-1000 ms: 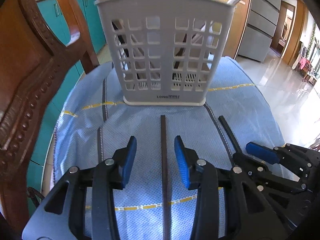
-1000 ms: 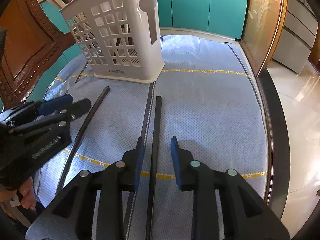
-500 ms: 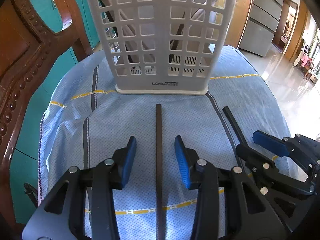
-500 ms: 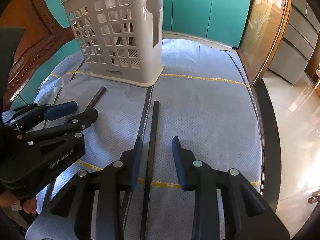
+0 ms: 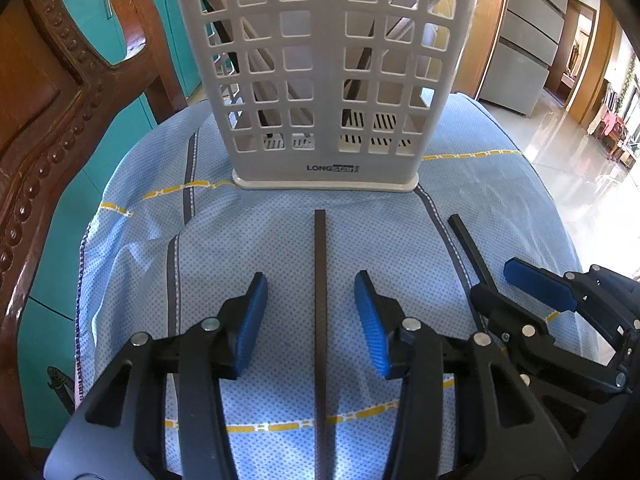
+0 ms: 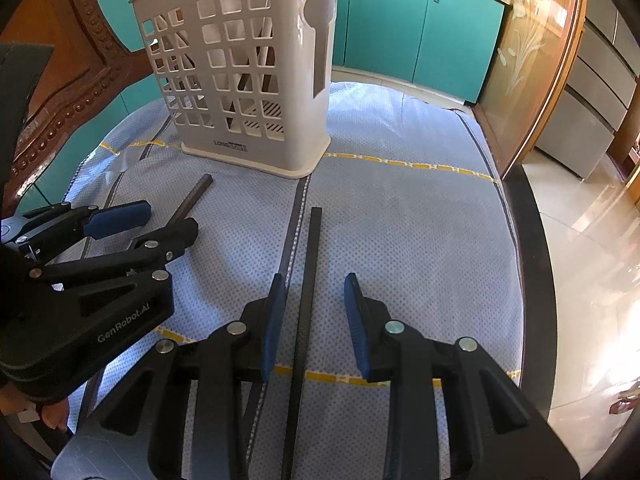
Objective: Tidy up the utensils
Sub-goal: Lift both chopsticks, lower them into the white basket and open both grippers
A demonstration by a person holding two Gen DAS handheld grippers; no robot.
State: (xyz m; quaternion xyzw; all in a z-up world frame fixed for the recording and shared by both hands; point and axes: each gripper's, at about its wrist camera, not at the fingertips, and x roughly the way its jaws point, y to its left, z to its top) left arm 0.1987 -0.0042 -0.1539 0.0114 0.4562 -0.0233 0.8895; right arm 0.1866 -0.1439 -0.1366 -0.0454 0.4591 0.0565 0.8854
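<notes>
A white slotted utensil basket (image 5: 324, 80) stands upright on the blue cloth, with several sticks inside it. A dark chopstick (image 5: 320, 300) lies flat on the cloth, pointing at the basket. My left gripper (image 5: 310, 304) straddles it, its jaws opening and its pads clear of the stick. A second dark chopstick (image 6: 310, 264) lies to the right, between the closing jaws of my right gripper (image 6: 314, 300), and neither pad touches it. Each gripper also shows in the other's view: the right gripper (image 5: 492, 280) and the left gripper (image 6: 160, 222).
A blue dotted cloth (image 6: 400, 220) covers the table, whose dark edge (image 6: 532, 240) runs along the right with shiny floor beyond. A carved wooden chair back (image 5: 52, 112) rises at the left. Teal cabinets (image 6: 400, 28) stand behind the basket.
In the left wrist view the basket has come nearer and fills more of the frame. Both chopsticks still lie on the cloth. The right wrist view has tilted slightly.
</notes>
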